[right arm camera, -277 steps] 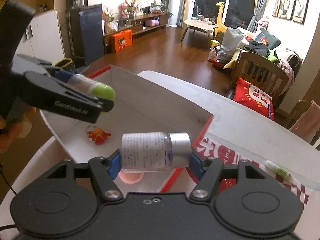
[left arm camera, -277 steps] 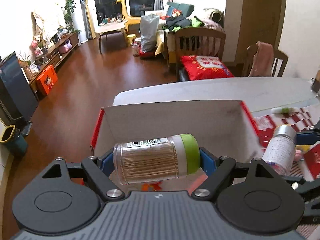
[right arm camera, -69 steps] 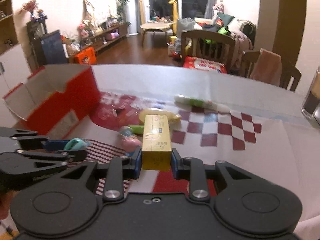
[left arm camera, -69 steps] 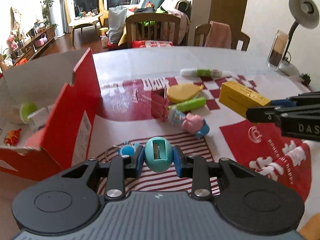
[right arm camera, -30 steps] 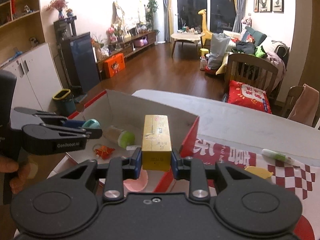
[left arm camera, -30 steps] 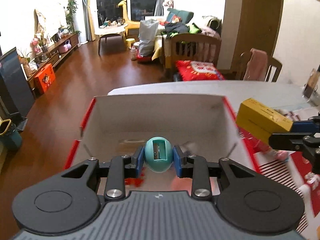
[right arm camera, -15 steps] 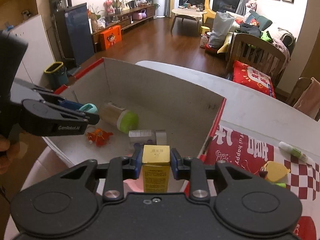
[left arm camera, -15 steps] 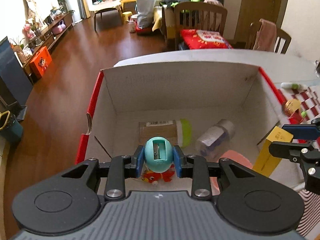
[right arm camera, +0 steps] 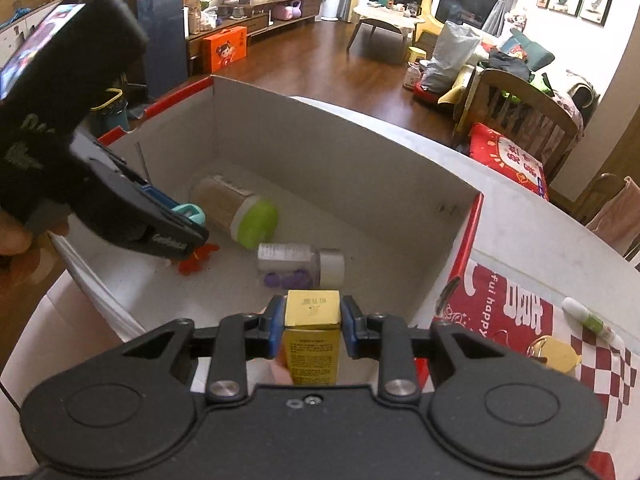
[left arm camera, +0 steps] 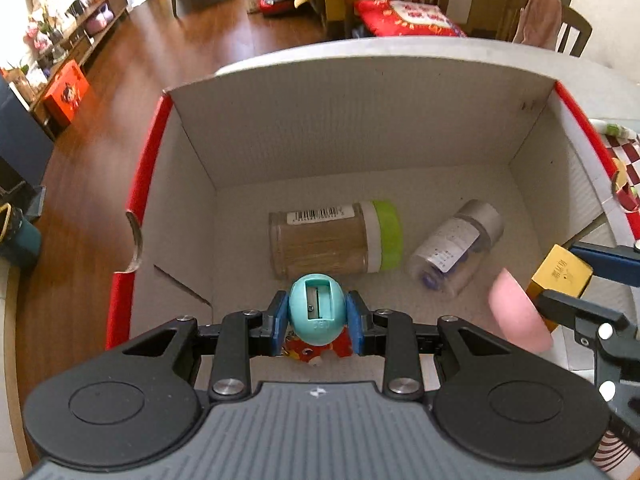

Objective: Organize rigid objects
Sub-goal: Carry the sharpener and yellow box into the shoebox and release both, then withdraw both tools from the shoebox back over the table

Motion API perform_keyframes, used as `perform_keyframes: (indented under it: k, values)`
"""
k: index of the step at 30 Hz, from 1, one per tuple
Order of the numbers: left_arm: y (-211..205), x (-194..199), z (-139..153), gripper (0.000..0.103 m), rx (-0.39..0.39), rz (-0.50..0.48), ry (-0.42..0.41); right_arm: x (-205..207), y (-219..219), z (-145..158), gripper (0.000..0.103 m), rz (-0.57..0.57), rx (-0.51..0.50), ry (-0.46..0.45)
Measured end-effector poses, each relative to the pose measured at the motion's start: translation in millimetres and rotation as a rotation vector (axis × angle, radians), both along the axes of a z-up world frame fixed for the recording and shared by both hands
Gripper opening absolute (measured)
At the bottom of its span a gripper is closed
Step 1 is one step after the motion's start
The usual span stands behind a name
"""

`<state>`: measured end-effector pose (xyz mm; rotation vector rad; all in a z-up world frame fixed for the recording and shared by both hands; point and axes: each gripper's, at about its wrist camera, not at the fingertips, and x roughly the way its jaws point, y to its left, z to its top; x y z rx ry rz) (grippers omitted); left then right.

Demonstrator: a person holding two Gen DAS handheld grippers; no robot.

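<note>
My left gripper [left arm camera: 317, 316] is shut on a teal egg-shaped pencil sharpener [left arm camera: 317, 307], held low inside the red-and-white cardboard box [left arm camera: 344, 120]. My right gripper [right arm camera: 312, 328] is shut on a yellow carton [right arm camera: 312, 336], tipped down over the box's near right corner. On the box floor lie a toothpick jar with a green lid [left arm camera: 334, 242], a clear bottle with a silver cap [left arm camera: 454, 250] and an orange toy [right arm camera: 196, 258]. A pink object [left arm camera: 518, 314] shows beside the yellow carton [left arm camera: 560, 274]. The left gripper [right arm camera: 188, 222] also shows at the left of the right wrist view.
The box [right arm camera: 460, 236] stands at the table's edge, with wooden floor beyond it. A red-and-white patterned cloth [right arm camera: 516, 312] lies to the right with a green-and-white tube [right arm camera: 592, 322] and a yellow piece [right arm camera: 558, 354] on it. A hand [right arm camera: 16, 236] grips the left tool.
Both grippers have sunk and tipped further down into the box. The sharpener now hangs just above the orange toy, and the yellow carton sits lower beside the clear bottle.
</note>
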<state>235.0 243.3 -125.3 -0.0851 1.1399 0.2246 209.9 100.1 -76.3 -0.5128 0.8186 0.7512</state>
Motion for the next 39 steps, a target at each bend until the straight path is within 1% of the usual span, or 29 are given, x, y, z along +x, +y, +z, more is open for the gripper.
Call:
perform_keyframes:
  k: [3, 6, 14, 17, 19, 25, 27, 29, 31, 36, 39]
  values:
    - [3, 3, -5, 0.03, -0.024, 0.015, 0.028, 1, 0, 0, 0.029, -0.007, -0.002, 0.009]
    - [5, 3, -8, 0.03, -0.04, 0.027, 0.057, 2, -1, 1, 0.03, -0.015, 0.006, 0.039]
    - [0, -5, -8, 0.03, -0.044, 0.034, 0.065, -3, -4, 0, 0.034, -0.016, 0.006, 0.078]
    - [-2, -12, -6, 0.03, -0.035, 0.032, 0.047, -4, -6, 1, 0.041, -0.013, 0.017, 0.094]
    - [-2, -6, -4, 0.031, -0.034, 0.034, 0.04, -7, -9, 3, 0.047, -0.008, 0.022, 0.097]
    - [-14, -16, 6, 0.031, -0.001, 0.026, 0.004, -14, -18, 13, 0.053, 0.013, 0.059, 0.1]
    - [-22, -19, 8, 0.035, 0.009, 0.023, -0.012, -17, -22, 18, 0.055, 0.017, 0.07, 0.096]
    - [-25, -25, 13, 0.055, 0.012, 0.017, -0.038, -19, -28, 24, 0.056, 0.019, 0.087, 0.092]
    - [-31, -30, 20, 0.062, 0.024, 0.013, -0.069, -20, -35, 30, 0.058, 0.019, 0.106, 0.091]
    - [-44, -43, 36, 0.062, 0.035, 0.009, -0.12, -22, -56, 47, 0.061, 0.013, 0.163, 0.085]
    - [-51, -51, 48, 0.062, 0.027, 0.01, -0.154, -24, -70, 58, 0.064, 0.014, 0.201, 0.078]
